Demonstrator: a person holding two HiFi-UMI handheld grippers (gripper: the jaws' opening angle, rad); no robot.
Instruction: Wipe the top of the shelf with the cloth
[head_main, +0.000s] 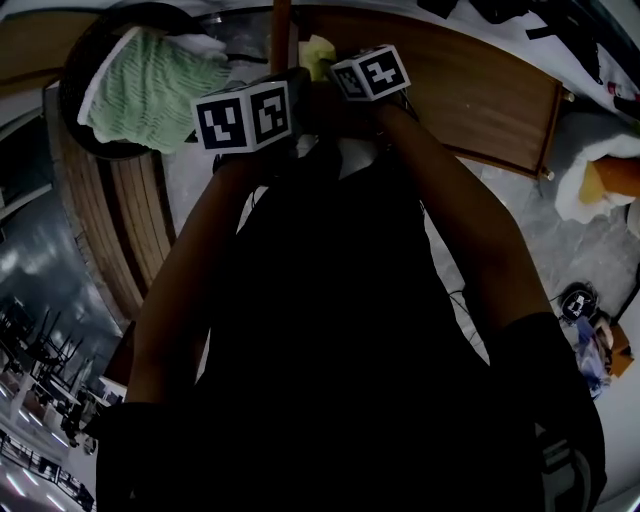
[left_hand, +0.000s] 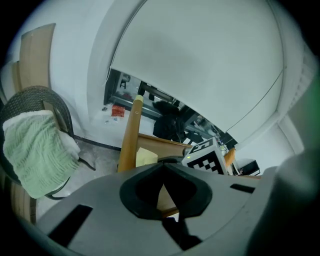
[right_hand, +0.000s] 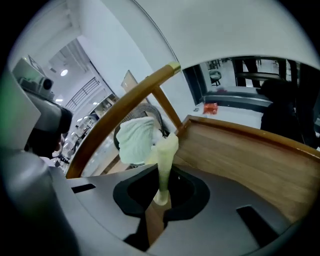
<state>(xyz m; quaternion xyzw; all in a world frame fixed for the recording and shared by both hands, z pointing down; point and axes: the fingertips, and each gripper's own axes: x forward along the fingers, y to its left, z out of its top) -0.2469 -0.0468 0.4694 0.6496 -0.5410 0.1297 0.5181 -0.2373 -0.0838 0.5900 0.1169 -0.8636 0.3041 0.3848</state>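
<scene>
A pale yellow cloth (right_hand: 165, 152) stands up out of my right gripper (right_hand: 161, 197), which is shut on its lower end. It hangs just over the near edge of the wooden shelf top (right_hand: 240, 155). In the head view both grippers are held high and close together: the left gripper (head_main: 246, 116), the right gripper (head_main: 370, 74), and the cloth (head_main: 318, 54) between them at the shelf top (head_main: 470, 90). My left gripper (left_hand: 163, 172) is shut with nothing in it; beyond it lie the cloth (left_hand: 145, 156) and the right gripper's marker cube (left_hand: 207, 158).
A black basket (head_main: 85, 60) holding a green ribbed towel (head_main: 150, 85) stands left of the grippers. A slanted wooden pole (left_hand: 129, 137) rises beside the shelf. The person's dark body fills the lower head view. Floor clutter (head_main: 590, 330) lies at the right.
</scene>
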